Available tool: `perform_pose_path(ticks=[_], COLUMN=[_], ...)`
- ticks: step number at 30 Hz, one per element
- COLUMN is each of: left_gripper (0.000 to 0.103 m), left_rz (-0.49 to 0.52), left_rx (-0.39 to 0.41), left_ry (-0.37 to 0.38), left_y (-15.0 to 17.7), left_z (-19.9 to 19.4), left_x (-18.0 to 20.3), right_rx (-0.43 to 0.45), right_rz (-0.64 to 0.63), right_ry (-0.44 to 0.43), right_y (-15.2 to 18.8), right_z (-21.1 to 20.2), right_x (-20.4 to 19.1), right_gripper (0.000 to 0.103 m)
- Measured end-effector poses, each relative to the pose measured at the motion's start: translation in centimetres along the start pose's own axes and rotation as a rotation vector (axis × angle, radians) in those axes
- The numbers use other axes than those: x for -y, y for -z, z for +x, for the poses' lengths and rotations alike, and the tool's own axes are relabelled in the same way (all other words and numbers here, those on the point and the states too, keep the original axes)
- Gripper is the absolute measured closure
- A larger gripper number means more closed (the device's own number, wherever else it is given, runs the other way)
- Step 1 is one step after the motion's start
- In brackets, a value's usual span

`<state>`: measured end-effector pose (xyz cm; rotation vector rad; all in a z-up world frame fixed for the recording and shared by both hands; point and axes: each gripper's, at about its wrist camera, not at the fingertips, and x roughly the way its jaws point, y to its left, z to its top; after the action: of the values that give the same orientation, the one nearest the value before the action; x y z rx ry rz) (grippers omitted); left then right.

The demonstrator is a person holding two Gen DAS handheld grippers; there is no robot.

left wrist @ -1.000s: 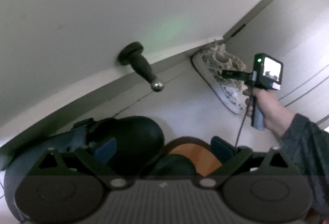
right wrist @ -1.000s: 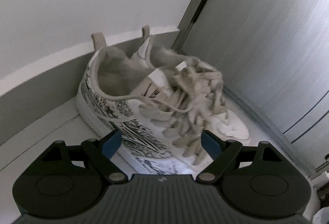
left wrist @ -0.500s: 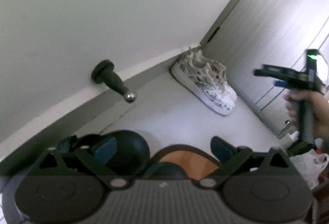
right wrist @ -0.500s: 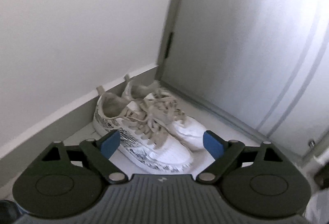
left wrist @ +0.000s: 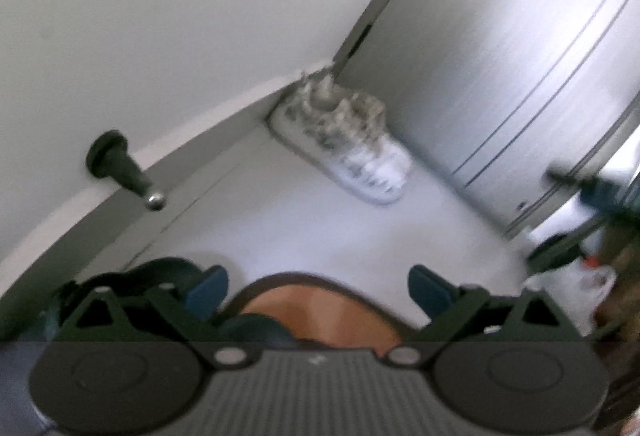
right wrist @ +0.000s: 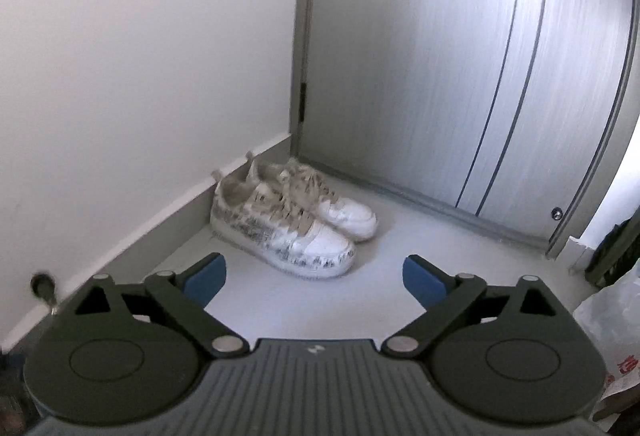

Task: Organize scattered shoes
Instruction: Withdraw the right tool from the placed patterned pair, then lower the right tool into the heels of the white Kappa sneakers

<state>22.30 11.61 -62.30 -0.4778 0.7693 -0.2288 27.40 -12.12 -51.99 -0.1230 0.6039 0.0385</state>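
My right claw (right wrist: pixel 314 274) stands wide apart with nothing between its blue pads; its jaws have just been opening, and it has pulled back from the sneakers (right wrist: pixel 292 224), which a second ago filled its view and now sit small across the floor (right wrist: pixel 380 276). The pair lies side by side in the corner, heels to the baseboard (right wrist: pixel 168 220), toes toward the grey ribbed door (right wrist: pixel 460 76): white leather with a grey-black print on the sides and thick beige laces. My left claw (left wrist: pixel 318 288) is spread too, around a dark shoe with an orange lining (left wrist: pixel 320 312), but I cannot tell whether the pads press on it; the view is blurred. A second dark, rounded shoe (left wrist: pixel 160 272) lies just left of it. A black doorstop (left wrist: pixel 124 168) with a metal tip juts from the wall. A white plastic bag (right wrist: pixel 608 336) sits at the far right.
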Motion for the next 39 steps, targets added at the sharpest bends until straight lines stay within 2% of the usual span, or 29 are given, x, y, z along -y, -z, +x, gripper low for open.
perform_pose_path(ticks=[8,10,14,17,25,28,32,39], left_gripper=[0.001,0.002,0.003,0.003,0.003,0.003,0.003,0.003], left_rz=[0.037,0.026,0.002,0.074,0.161,0.157,0.143,0.144], left_rx=[-0.028,-0.050,-0.102,-0.111,-0.147,-0.142,-0.146,-0.137], left_ry=[-0.003,-0.030,-0.026,0.000,0.109,0.130,0.133,0.121], left_y=[0.8,1.3,2.5,3.5,5.7,6.1,6.4,6.6], left_z=[-1.9,-1.4,-0.5,-0.2,0.1,0.0,0.1,-0.1], left_x=[-0.3,-1.1,-1.7,-0.6,1.6,1.8,1.9,1.5], right_rx=[-0.084,-0.130,-0.295,-0.398,-0.574,-0.656,-0.736,-0.781], right_rz=[0.047,0.050,0.075,0.097,0.186,0.247,0.311,0.381], right_ry=[-0.046,-0.051,-0.032,-0.020,-0.023,-0.036,-0.033,0.025], right_y=[1.7,2.4,4.9,6.7,11.6,14.0,16.8,19.9], right_z=[-2.8,-3.8,-5.2,-5.4,-6.9,-6.6,-5.1,-3.0], right_x=[2.5,3.7,6.9,8.8,12.8,13.7,14.0,14.2], right_gripper=[0.005,0.005,0.006,0.016,0.025,0.033,0.051,0.052])
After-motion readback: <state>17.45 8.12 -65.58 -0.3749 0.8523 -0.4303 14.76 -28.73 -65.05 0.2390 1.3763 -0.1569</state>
